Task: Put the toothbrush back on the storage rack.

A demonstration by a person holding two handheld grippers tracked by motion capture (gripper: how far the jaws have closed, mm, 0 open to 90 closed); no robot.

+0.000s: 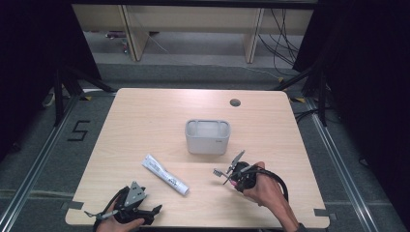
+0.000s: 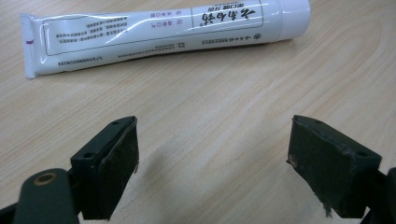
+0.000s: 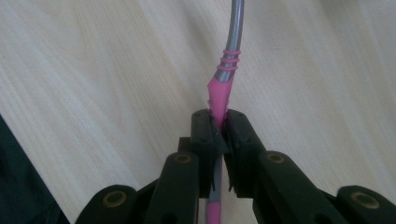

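Right hand-held gripper [image 3: 218,126], jaws clamped on a pink-and-grey toothbrush [image 3: 223,79] handle, above the pale wooden worktop [image 3: 93,79].

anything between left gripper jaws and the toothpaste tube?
Nothing: bare wood table between the open left gripper and the toothpaste tube, per the left gripper view.

High view looks down on the whole counter [image 1: 145,116]; the left gripper view sits close, sharing the toothpaste tube [image 2: 159,32].

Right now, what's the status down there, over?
Right gripper shut on toothbrush, held above table. Left gripper open, toothpaste tube lying just ahead. Grey holder at centre, nothing between it and toothbrush.
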